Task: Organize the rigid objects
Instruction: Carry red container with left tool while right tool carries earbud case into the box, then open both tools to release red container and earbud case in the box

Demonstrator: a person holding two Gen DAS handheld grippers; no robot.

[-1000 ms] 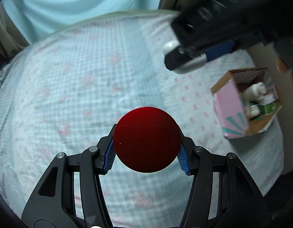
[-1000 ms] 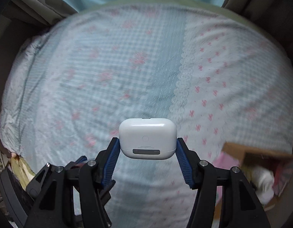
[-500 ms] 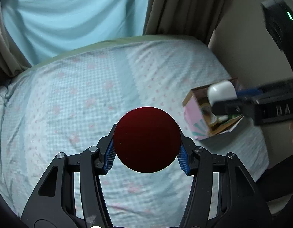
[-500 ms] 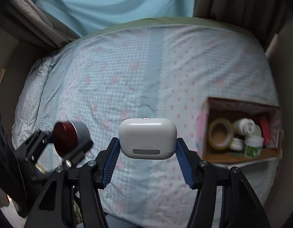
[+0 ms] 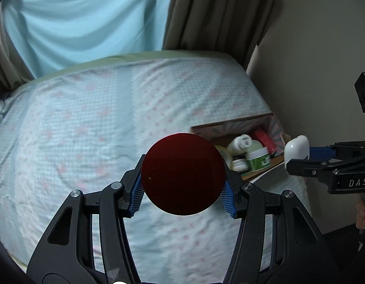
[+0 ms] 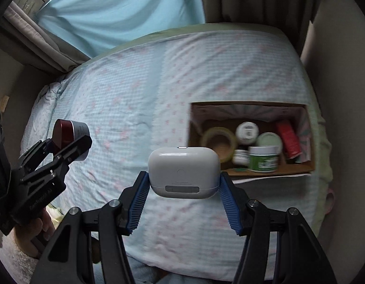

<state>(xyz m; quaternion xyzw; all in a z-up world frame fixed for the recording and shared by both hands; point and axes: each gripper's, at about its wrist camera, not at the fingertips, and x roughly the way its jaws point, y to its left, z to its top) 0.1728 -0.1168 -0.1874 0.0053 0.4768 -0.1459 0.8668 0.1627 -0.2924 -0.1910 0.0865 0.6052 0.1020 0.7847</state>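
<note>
Left fingers point(image 5: 135, 195) clamp red-lidded jar point(image 5: 183, 174); right fingers point(image 6: 226, 195) clamp white case point(image 6: 183, 172).

Bed point(image 6: 140, 108) in pale blue checked sheet with pink flecks, open cardboard box point(image 6: 251, 107) resting near its right edge

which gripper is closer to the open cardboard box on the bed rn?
Right. The right gripper, gripping a white earbud case, is beside the open cardboard box. The left gripper, holding a red-lidded round tin, is farther off across the bed.
</note>
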